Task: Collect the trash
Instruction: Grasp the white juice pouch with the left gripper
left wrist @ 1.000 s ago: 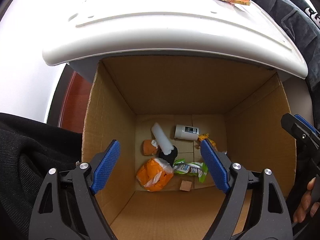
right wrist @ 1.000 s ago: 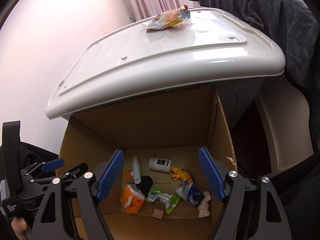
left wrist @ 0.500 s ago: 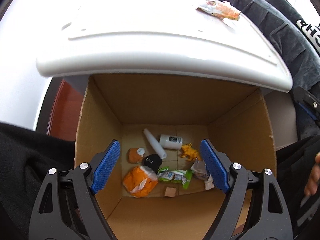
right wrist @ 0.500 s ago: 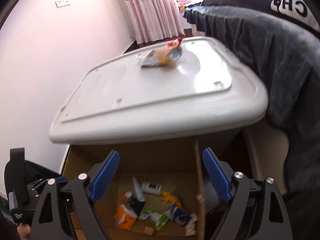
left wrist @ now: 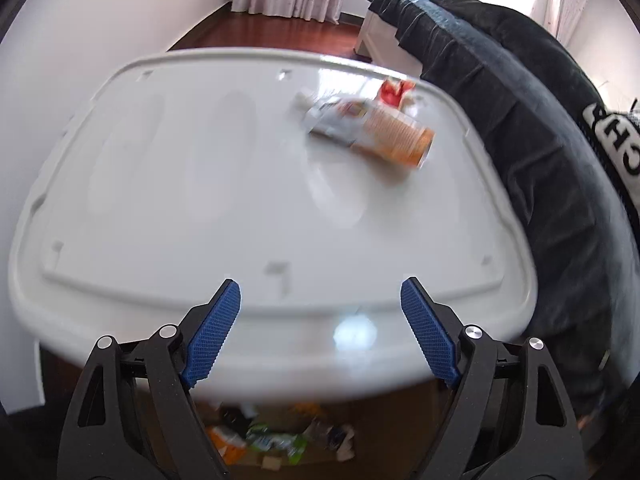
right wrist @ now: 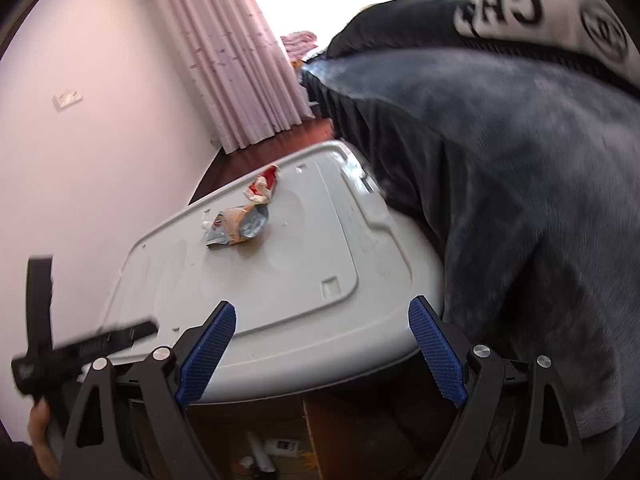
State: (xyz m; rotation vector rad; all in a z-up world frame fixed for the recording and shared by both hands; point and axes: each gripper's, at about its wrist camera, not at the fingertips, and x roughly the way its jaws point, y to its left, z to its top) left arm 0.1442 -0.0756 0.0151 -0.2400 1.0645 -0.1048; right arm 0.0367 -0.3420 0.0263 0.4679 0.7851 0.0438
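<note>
Two wrappers (left wrist: 372,128) on white lid (left wrist: 200,200), dark blanket (left wrist: 540,160) beside

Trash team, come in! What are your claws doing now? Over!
Left claw open, empty. Right claw just opened wider, empty. Crumpled orange-and-silver snack wrapper and red wrapper lie on white plastic lid. Nothing between.

Both wrist cameras look forward and steeply down along their own tongs onto the white tabletop (left wrist: 240,208), from close above its near edge. The left view faces it squarely; the right view sees it slanted from the right. Both share the wrappers (left wrist: 372,128) on it and the box of trash (right wrist: 272,456) below.
</note>
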